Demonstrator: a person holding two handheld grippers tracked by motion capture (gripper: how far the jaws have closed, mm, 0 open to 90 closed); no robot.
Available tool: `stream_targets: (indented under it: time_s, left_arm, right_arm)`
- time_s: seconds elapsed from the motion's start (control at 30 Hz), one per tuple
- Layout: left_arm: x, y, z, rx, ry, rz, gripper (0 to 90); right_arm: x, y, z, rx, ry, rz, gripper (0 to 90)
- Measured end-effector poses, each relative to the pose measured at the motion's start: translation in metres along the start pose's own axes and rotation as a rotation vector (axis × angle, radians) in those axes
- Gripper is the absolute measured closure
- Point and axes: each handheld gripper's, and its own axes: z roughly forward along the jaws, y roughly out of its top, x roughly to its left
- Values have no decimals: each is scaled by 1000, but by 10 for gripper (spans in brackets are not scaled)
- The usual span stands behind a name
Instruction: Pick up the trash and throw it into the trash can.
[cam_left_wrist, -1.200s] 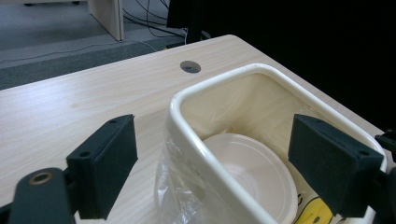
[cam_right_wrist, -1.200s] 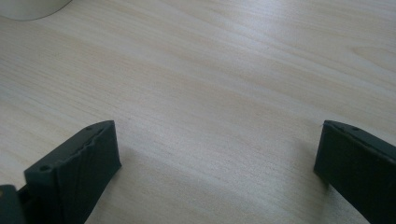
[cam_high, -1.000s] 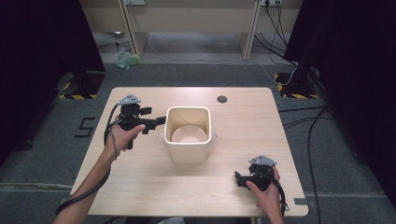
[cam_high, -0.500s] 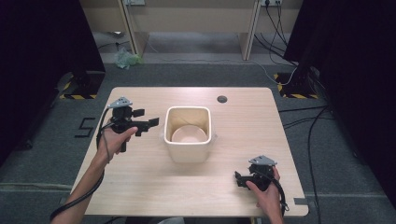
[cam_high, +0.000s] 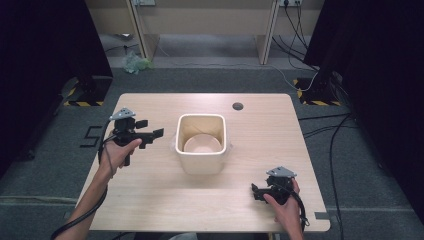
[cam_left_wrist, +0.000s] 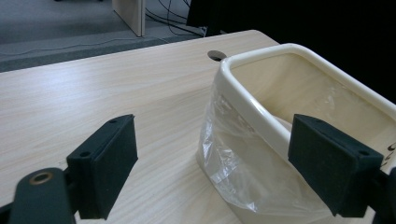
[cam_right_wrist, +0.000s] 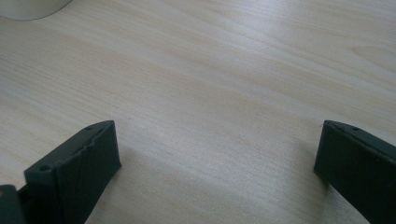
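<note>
1. Now the left gripper (cam_high: 150, 134) hovers just left of the cream bin (cam_high: 202, 145), its jaws spread wide and holding nothing.
2. Centrally on the wooden table (cam_high: 150, 200) stands the bin, with clear plastic film (cam_left_wrist: 229, 154) clinging to its outer wall.
3. Near the table's front right, the right gripper (cam_high: 257, 192) sits low, jaws wide apart, empty.

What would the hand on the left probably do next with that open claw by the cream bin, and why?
Probably ease the left gripper forward to pinch the clear plastic liner draped over the square cream plastic bin. Its jaws stand open, short of the bin's rim, while the right gripper rests far off.
</note>
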Motion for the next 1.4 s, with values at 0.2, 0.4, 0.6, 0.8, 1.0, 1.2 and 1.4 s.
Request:
stream_targets:
  time_s: [0.2, 0.4, 0.6, 0.8, 1.0, 1.2, 1.4]
  left_arm:
    - [3, -7, -1, -2, 13, -2, 146]
    - [5, -14, -2, -10, 29, -7, 146]
    - [6, -20, -3, -9, 39, -10, 146]
    - [5, -27, -3, -10, 46, -9, 146]
    - [3, -33, -3, -7, 48, -7, 147]
    - [2, -39, -4, -7, 48, -4, 147]
    - [0, -48, -2, 5, 56, 4, 147]
  right_arm:
    - [0, 0, 0, 0, 0, 1, 3]
    - [0, 0, 0, 1, 0, 3, 3]
    - [0, 0, 0, 0, 0, 1, 3]
    - [0, 0, 0, 1, 0, 3, 3]
    - [0, 0, 0, 0, 0, 2, 3]
    - [0, 0, 0, 1, 0, 2, 3]
    - [0, 0, 0, 1, 0, 3, 3]
